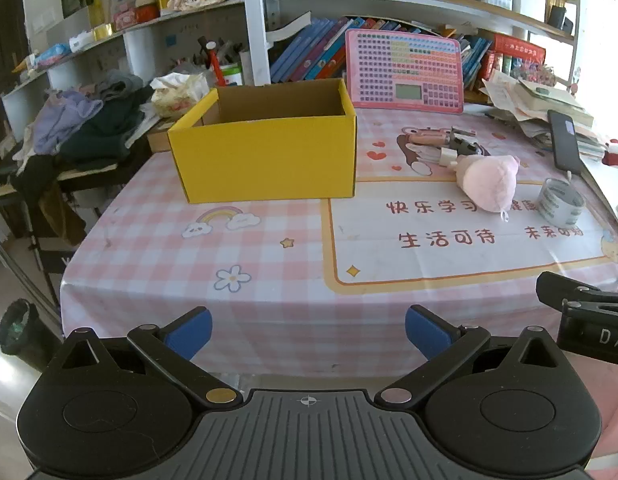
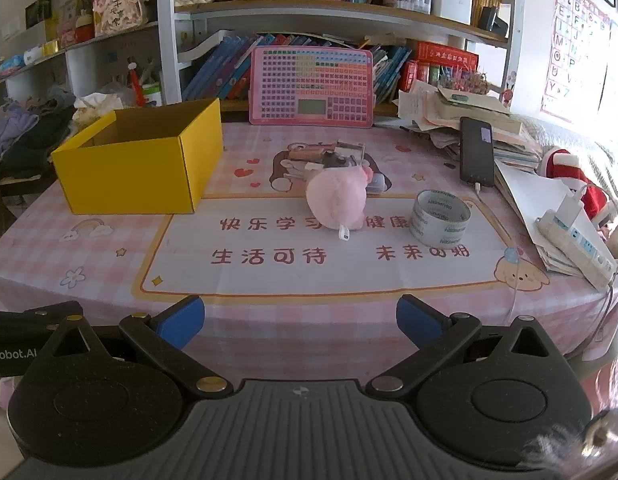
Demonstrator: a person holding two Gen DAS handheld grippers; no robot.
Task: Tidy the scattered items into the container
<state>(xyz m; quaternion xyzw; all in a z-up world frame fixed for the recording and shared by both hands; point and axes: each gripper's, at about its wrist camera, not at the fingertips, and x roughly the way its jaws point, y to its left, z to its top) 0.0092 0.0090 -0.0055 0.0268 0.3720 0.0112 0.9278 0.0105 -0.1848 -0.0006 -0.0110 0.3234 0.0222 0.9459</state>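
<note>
Both tools sat at the bottom of their frames, short of the table edge. We noted the left gripper [image 1: 309,334] with its blue pads spread wide and nothing between them; the right gripper [image 2: 301,322] likewise stood wide and empty. Part of the right tool showed at the lower right edge of the left view.

Nothing had yet gone into the yellow cardboard box [image 2: 141,160], which stood open-topped at the left of the right view, centre-left in the left view [image 1: 269,152]. No contents were visible from either angle.

Scattered items, near to far in the right view: a roll of clear tape [image 2: 440,218] right of centre on the pink checked tablecloth [image 2: 89,248]; a pink plush toy [image 2: 337,200] at centre, its white tag hanging towards us; behind it a cluster of small items [image 2: 333,158], too tangled to name each.

Judgement: the plush looks like the easiest first pick for the right gripper. We would close across its body, not its tag, lift clear of the box wall, then release inside. The tape would want a grip across its wall.

Clutter to avoid: a black phone [image 2: 476,152] on paper stacks at right, a power strip [image 2: 577,244] at lower right, and a pink learning tablet [image 2: 311,86] propped behind.
</note>
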